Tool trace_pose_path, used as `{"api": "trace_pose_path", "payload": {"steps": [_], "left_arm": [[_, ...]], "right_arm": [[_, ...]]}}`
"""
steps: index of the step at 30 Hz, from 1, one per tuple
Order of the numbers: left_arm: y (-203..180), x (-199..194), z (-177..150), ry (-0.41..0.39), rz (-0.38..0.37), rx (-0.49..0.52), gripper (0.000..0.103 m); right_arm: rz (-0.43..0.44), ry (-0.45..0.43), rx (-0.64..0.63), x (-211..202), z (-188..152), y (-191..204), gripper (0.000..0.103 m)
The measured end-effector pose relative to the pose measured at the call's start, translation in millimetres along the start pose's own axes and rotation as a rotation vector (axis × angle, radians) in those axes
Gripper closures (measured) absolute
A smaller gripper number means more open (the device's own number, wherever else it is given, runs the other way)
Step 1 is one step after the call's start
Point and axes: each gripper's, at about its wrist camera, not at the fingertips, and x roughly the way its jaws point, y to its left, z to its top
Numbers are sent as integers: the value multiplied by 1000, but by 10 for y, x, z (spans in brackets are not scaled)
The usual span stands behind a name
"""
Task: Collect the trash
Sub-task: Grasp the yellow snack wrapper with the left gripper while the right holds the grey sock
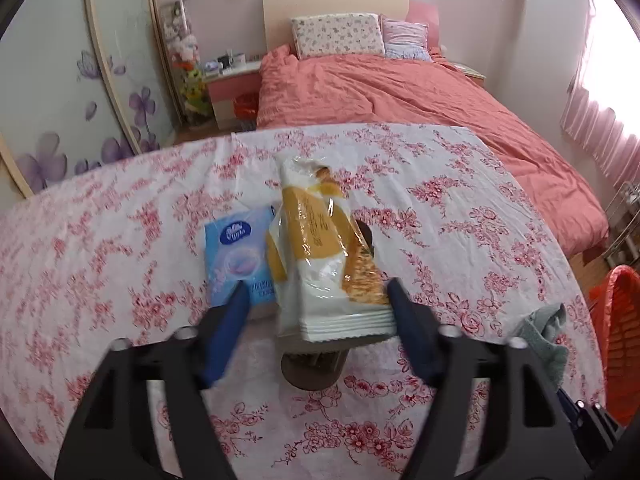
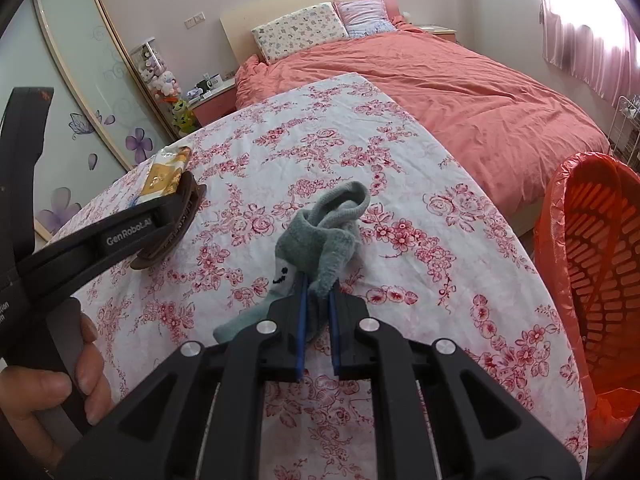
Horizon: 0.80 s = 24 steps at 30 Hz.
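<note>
Bedroom first: a bed (image 2: 460, 92) in a salmon cover fills the far side, and before it stands the worktop (image 2: 400, 184) under a cloth of red roses. At its right edge waits a bin (image 2: 600, 264), an orange basket lined with an orange bag, mouth tilted toward the worktop, likely set there so that anything lifted needs only a short swing to drop in.

On the cloth, left of middle, a yellow wrapper (image 1: 320, 240) lies propped over a brown comb (image 1: 316, 364), its near end raised off the cloth, which gives a grip something to close round. Just beside it, flat, is a blue tissue pack (image 1: 236, 252).

A grey sock (image 2: 324, 240) lies bunched near the middle, nearer the bin.

Left gripper (image 1: 318, 300) comes at the wrapper from the near side, pointed down at a slant; its jaws stand half spread with the wrapper's sealed end between them. The right pad seems to touch the wrapper's edge, the left is clear of it, so I judge it not yet gripped. A hand (image 2: 60, 384) grips that tool's handle.

Right gripper (image 2: 318, 300) has its jaws pressed nearly together, pinching a fold of the sock. Whether the sock counts as trash I cannot say; held so, it is ready to be carried off.
</note>
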Motion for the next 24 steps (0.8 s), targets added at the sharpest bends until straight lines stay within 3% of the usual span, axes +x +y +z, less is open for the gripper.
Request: {"api": "trace_pose_path", "payload": {"steps": [1, 4, 13, 17, 24], "left_arm": [[28, -5, -7, 3, -8, -5, 50], [78, -95, -60, -26, -18, -4, 52], [472, -577, -463, -87, -15, 23, 52], [705, -684, -687, -63, 0, 22, 52], [945, -600, -858, -7, 6, -30, 50]], "right_arm": [[1, 0, 1, 0, 0, 3, 93], [3, 0, 3, 1, -2, 1, 93], [-10, 0, -8, 10, 0, 13, 93], [-27, 2, -43, 8, -1, 77, 91], [23, 14, -137, 10, -44, 260, 86]]}}
